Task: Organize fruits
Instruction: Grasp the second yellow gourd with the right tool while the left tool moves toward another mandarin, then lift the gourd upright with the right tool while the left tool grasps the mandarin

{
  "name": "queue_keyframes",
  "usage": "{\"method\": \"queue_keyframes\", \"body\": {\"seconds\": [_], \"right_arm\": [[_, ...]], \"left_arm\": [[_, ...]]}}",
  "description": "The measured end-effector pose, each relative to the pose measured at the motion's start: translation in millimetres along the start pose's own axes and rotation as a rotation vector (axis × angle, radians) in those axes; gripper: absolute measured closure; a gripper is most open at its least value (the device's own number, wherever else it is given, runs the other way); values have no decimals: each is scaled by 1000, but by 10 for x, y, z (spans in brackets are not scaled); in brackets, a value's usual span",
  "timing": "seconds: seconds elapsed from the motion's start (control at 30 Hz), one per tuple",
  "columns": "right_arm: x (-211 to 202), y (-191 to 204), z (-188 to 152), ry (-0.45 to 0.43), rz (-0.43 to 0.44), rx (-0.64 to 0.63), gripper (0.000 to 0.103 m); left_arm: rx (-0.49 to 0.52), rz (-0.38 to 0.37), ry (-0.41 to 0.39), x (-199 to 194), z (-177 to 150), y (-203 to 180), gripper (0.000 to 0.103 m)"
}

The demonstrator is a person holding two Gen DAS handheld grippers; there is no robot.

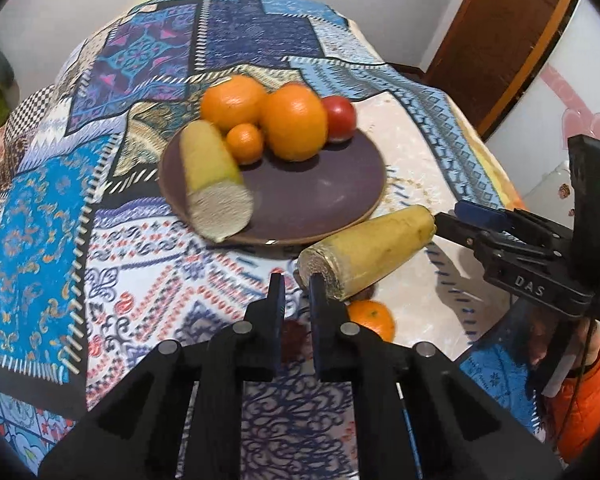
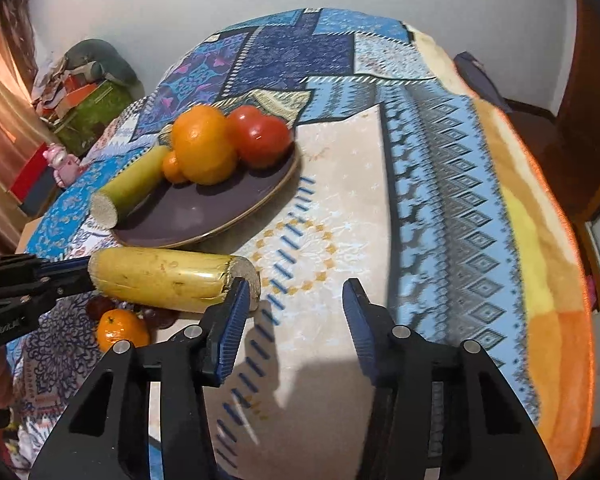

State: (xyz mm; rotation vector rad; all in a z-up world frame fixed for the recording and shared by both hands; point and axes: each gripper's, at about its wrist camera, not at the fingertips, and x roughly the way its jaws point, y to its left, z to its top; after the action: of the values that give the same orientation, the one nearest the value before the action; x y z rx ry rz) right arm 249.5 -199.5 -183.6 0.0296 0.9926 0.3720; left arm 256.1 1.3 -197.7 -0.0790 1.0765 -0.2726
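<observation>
A purple plate holds two large oranges, a small orange, a red tomato and a cut yellow-green piece. A second cut yellow piece lies just in front of the plate, between the two grippers. My left gripper has its fingers close together with nothing between them, its tips at one end of the piece. My right gripper is open, its left finger beside the cut end. A small orange lies on the cloth below.
The table wears a patchwork blue cloth with a beige patch. A dark red fruit lies near the small orange. A wooden door and white cabinet stand right. Clutter and a pink toy sit left.
</observation>
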Motion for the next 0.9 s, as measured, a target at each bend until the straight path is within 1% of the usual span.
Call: {"method": "queue_keyframes", "body": {"seconds": [0.13,0.33,0.5,0.57,0.67,0.73,0.77,0.8,0.9], "right_arm": [[-24,-184,28,0,5,54,57],[-108,-398,22,-13,-45,79,57],[-190,-565,9,-14,-52,116,57],[-229,-592,-15,-13,-38,127,56],[-277,-572,-48,-8,32,146,55],[-297,-472,-58,-13,46,135,53],[-291,-419,-60,-13,54,128,47],[-273,-348,-61,-10,62,120,42],[-155,-128,-34,12,83,92,41]], "left_arm": [[-6,-30,2,39,74,-98,94],[42,-63,21,137,110,-389,94],[86,-110,79,260,3,-619,94],[104,-121,87,288,-43,-685,94],[104,-142,83,279,-61,-709,92],[96,-142,74,269,-55,-689,87],[94,-137,68,260,-52,-672,86],[92,-136,64,258,-45,-658,82],[86,-144,54,190,-78,-633,80]]}}
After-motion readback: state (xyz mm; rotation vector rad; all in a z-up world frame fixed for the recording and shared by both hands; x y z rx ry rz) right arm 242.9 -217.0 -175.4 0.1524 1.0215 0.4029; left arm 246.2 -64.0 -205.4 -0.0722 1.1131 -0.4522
